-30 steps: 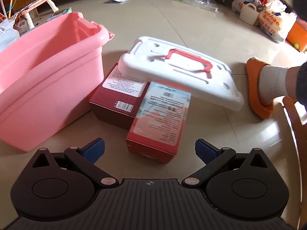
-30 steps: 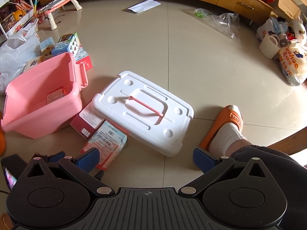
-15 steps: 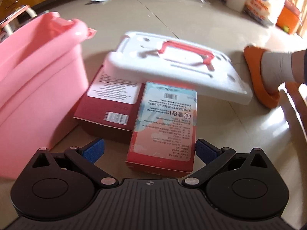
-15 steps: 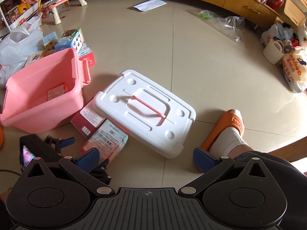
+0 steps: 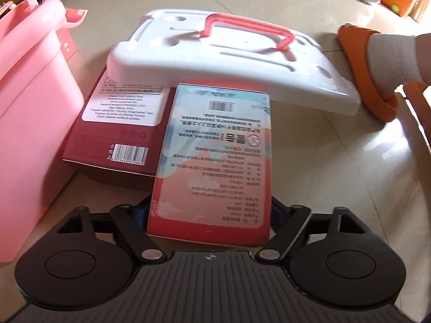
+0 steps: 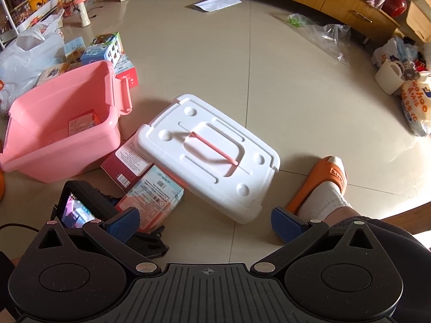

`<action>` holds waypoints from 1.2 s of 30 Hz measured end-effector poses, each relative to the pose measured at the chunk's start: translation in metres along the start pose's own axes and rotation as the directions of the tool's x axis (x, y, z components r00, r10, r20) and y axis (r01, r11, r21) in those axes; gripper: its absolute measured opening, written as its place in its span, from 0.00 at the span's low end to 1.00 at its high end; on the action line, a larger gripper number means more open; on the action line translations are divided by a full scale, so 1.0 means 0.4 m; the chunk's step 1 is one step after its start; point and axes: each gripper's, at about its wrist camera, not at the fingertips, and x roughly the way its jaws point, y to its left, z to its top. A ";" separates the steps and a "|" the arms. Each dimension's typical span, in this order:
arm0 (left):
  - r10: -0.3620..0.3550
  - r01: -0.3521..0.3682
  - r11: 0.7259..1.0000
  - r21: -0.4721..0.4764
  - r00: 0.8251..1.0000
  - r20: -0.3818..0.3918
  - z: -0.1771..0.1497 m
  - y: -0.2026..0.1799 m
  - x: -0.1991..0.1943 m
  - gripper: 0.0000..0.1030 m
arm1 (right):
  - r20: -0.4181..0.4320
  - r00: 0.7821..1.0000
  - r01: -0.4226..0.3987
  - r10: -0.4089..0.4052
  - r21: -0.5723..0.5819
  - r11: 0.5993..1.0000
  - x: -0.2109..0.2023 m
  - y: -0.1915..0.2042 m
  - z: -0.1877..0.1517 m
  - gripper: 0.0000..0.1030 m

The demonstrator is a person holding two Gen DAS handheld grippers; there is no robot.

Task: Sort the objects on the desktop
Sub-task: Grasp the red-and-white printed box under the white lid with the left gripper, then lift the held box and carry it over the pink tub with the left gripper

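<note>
The left gripper point(image 5: 210, 215) has been brought down around the near end of the light-blue-and-red box point(image 5: 215, 156), its jaws now narrowed against both sides, so a lift toward the pink bin point(image 5: 29, 102) at nine o'clock seems imminent; the box lies flat on the floor, its long axis toward twelve o'clock, far end under the white lid point(image 5: 231, 59); the right gripper point(image 6: 204, 223) hangs wide open, empty.

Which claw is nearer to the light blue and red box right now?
Left. The left claw has its fingers on either side of the light blue and red box. The right claw hangs open above and well back from it.
</note>
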 end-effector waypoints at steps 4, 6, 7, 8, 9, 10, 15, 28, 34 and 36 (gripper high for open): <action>-0.016 0.016 1.000 -0.011 1.000 0.011 -0.004 0.000 -0.002 0.71 | 0.001 1.000 0.000 0.000 -0.002 1.000 0.000 0.001 0.000 1.00; -0.026 0.026 1.000 -0.012 0.999 0.019 -0.011 -0.002 -0.005 0.70 | 0.003 1.000 0.000 0.000 -0.004 1.000 -0.001 0.002 0.001 1.00; -0.028 0.028 1.000 -0.013 0.999 0.019 -0.014 -0.005 -0.008 0.70 | 0.004 1.000 0.000 0.000 -0.004 1.000 -0.001 0.003 0.001 1.00; -0.027 0.027 1.000 -0.013 0.999 0.019 -0.017 -0.009 -0.012 0.70 | 0.006 1.000 0.000 0.000 -0.005 1.000 -0.003 0.003 0.002 1.00; -0.023 0.023 1.000 -0.010 1.000 0.018 -0.020 -0.013 -0.017 0.70 | 0.009 1.000 0.000 0.000 -0.006 1.000 -0.005 0.005 0.003 1.00; -0.020 0.020 1.000 -0.003 1.000 0.018 -0.024 -0.017 -0.023 0.70 | 0.012 1.000 -0.001 0.001 -0.008 1.000 -0.007 0.006 0.004 1.00; -0.029 0.029 0.999 0.023 0.999 0.031 -0.037 -0.030 -0.071 0.70 | 0.024 1.000 -0.001 0.002 -0.019 1.000 -0.015 0.016 0.007 1.00; 0.029 -0.024 0.993 -0.114 0.998 0.048 -0.068 0.030 -0.229 0.70 | -0.013 0.999 0.036 -0.036 -0.023 0.999 0.019 0.032 -0.017 1.00; 0.070 -0.060 0.973 -0.222 0.997 0.037 -0.087 0.085 -0.294 0.70 | -0.021 0.999 0.036 -0.037 -0.036 0.999 0.021 0.056 -0.028 1.00; 0.086 -0.074 0.970 -0.231 0.995 0.045 -0.091 0.097 -0.317 0.70 | -0.024 0.999 0.035 -0.036 -0.044 0.998 0.021 0.066 -0.031 1.00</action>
